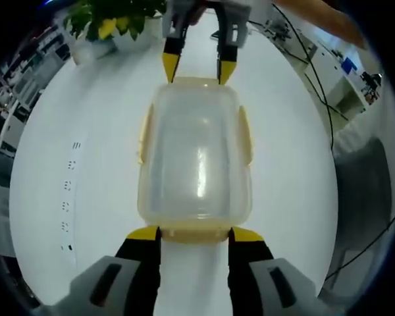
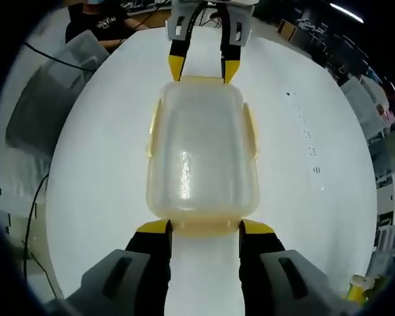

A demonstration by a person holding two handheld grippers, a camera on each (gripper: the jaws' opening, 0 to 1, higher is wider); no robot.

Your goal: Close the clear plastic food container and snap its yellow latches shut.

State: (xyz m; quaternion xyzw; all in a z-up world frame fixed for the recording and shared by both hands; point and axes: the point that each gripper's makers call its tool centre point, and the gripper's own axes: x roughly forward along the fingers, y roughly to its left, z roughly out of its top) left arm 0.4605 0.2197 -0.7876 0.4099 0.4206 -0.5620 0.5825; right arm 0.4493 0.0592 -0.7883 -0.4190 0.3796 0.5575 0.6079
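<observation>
The clear plastic container (image 1: 196, 158) lies lengthwise on the white table (image 1: 85, 164) with its lid resting on top. Yellow latches (image 1: 145, 135) run along its long sides, and their state is hard to tell. My left gripper (image 1: 195, 238) is open at the near short end, its yellow tips flanking the end latch (image 1: 195, 233). In the right gripper view the same container (image 2: 201, 155) stretches away from my right gripper (image 2: 205, 230), which is open at the opposite short end. Each gripper faces the other across the box: the right gripper (image 1: 199, 69) and the left gripper (image 2: 203, 69).
A potted plant (image 1: 112, 20) stands at the table's far edge. Cables (image 1: 303, 52) trail off the table toward desks. A grey chair (image 2: 46, 105) sits beside the table, and a person (image 2: 99, 23) sits behind it. Small marks (image 2: 306, 131) dot the tabletop.
</observation>
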